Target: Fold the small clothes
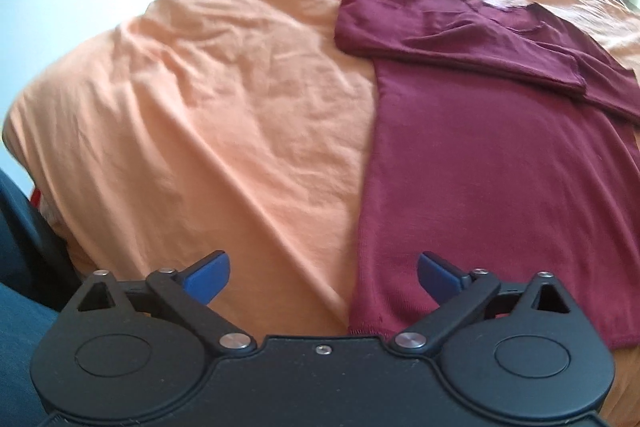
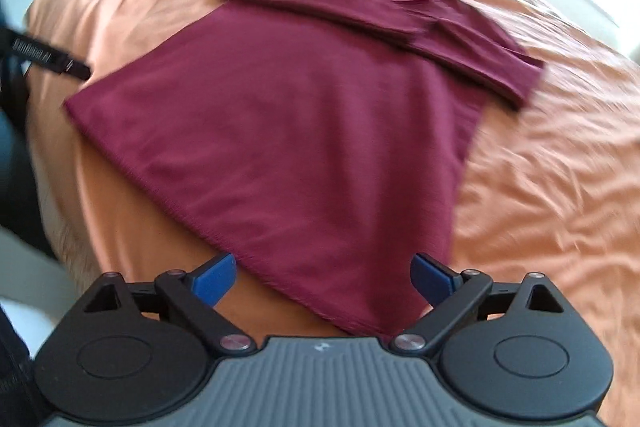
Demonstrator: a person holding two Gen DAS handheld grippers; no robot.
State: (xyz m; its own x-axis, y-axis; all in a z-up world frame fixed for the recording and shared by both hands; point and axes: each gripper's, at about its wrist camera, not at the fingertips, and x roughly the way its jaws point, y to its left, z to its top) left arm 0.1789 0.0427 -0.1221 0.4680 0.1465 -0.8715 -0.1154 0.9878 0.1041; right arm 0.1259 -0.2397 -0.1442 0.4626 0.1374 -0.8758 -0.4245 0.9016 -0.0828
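Note:
A maroon long-sleeved top (image 1: 500,167) lies flat on an orange bedsheet (image 1: 200,87), both sleeves folded across its chest. In the right wrist view the top (image 2: 300,131) fills the middle, hem nearest me. My left gripper (image 1: 323,277) is open and empty, hovering over the hem's left corner, its right blue finger (image 1: 436,275) above the fabric. My right gripper (image 2: 323,277) is open and empty above the hem's right corner. The left gripper's black body (image 2: 48,61) shows at the left edge of the right wrist view.
The orange sheet (image 2: 540,167) covers a bed that drops off at the left edge. White walls and a bright window lie behind. Dark clothing of the person (image 1: 20,267) shows at the lower left.

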